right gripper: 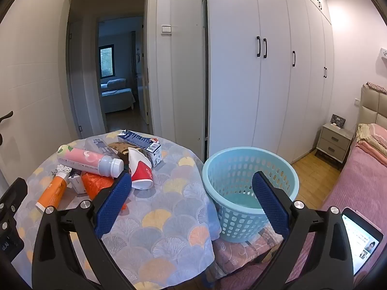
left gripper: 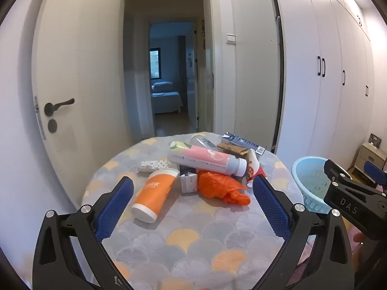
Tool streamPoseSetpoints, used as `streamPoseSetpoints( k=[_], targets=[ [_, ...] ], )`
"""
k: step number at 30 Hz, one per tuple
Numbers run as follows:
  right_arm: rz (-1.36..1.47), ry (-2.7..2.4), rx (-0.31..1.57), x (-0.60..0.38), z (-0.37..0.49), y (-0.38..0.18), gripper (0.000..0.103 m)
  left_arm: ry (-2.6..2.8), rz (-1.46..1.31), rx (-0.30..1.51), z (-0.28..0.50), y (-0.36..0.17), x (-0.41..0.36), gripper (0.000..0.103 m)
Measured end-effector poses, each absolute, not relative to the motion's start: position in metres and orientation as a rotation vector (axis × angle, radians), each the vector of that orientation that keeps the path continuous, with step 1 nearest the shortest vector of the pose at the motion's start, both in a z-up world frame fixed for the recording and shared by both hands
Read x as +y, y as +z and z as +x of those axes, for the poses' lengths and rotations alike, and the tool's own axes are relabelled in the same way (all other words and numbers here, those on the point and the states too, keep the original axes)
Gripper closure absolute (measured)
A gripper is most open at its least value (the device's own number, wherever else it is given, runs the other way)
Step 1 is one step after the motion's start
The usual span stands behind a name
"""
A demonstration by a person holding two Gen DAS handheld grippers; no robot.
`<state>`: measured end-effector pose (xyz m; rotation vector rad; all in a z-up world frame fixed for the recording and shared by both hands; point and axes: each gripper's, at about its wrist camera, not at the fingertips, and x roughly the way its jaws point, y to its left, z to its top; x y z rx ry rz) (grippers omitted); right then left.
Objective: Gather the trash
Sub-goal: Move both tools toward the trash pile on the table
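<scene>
A heap of trash lies on the round table point(left gripper: 183, 236): an orange cup point(left gripper: 154, 193) on its side, a crumpled orange bag point(left gripper: 217, 186), a pink bottle point(left gripper: 205, 158), a small white box point(left gripper: 188, 181), a red-and-white paper cup point(right gripper: 141, 169) and a dark blue carton point(right gripper: 140, 142). My left gripper point(left gripper: 192, 207) hovers open over the near side of the table, short of the heap. My right gripper point(right gripper: 191, 204) is open too, held between the table edge and the light blue basket point(right gripper: 244, 166), which looks empty. Nothing is between either pair of fingers.
The basket stands on a pink padded seat point(right gripper: 241, 253) right of the table. A bed point(right gripper: 358, 181) with a phone point(right gripper: 360, 239) on it lies far right, a nightstand point(right gripper: 335, 142) beyond. Wardrobe doors point(right gripper: 266, 72) and an open doorway point(left gripper: 167, 72) stand behind the table.
</scene>
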<state>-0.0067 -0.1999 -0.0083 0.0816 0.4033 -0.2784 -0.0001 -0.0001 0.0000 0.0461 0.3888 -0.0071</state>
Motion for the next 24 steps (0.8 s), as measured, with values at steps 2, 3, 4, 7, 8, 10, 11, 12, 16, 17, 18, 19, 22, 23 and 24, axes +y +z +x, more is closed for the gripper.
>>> streamPoseSetpoints(
  k=[2,3,4,7,8,10,11,12,16,17,18,19,22,23,24],
  targets=[
    [0.080,-0.279,0.404,-0.200,-0.007,-0.009,0.008,-0.005,0.044,0.389,0.000,0.000,0.000,0.007],
    [0.080,-0.279,0.404,-0.200,-0.007,-0.009,0.008,-0.003,0.044,0.389,0.000,0.000,0.000,0.007],
    [0.080,-0.279,0.404,-0.200,-0.007,-0.009,0.008,-0.002,0.044,0.390,0.000,0.000,-0.001,0.007],
    [0.081,-0.279,0.403,-0.199,-0.007,-0.009,0.008,0.002,0.041,0.390,0.000,0.001,-0.002,0.007],
    [0.081,-0.279,0.403,-0.198,-0.007,-0.009,0.008,0.004,0.039,0.390,0.000,0.001,-0.002,0.007],
    [0.083,-0.277,0.405,-0.200,-0.007,-0.010,0.008,0.009,0.035,0.391,0.000,0.001,-0.003,0.007],
    [0.082,-0.277,0.406,-0.200,-0.007,-0.009,0.008,-0.004,0.030,0.392,0.001,0.000,0.001,0.008],
    [0.083,-0.277,0.407,-0.200,-0.007,-0.009,0.008,-0.009,0.033,0.392,-0.002,0.001,-0.005,0.007],
    [0.082,-0.276,0.407,-0.197,-0.009,-0.010,0.008,-0.003,0.032,0.394,0.002,-0.004,-0.009,0.007],
    [0.080,-0.277,0.407,-0.197,-0.009,-0.009,0.008,-0.005,0.029,0.395,0.002,-0.003,-0.008,0.007],
    [0.080,-0.277,0.408,-0.195,-0.008,-0.011,0.008,-0.005,0.027,0.396,0.002,-0.003,-0.008,0.007],
    [0.080,-0.276,0.408,-0.195,-0.008,-0.011,0.008,-0.013,0.021,0.395,0.000,-0.005,-0.003,0.007],
    [0.082,-0.276,0.408,-0.196,-0.009,-0.011,0.008,-0.015,0.022,0.396,-0.001,-0.005,-0.003,0.007],
    [0.081,-0.276,0.408,-0.196,-0.009,-0.011,0.008,-0.017,0.020,0.395,-0.001,-0.005,-0.001,0.007],
    [0.081,-0.276,0.407,-0.196,-0.009,-0.011,0.008,-0.017,0.020,0.396,-0.001,-0.005,-0.002,0.007]
  ],
)
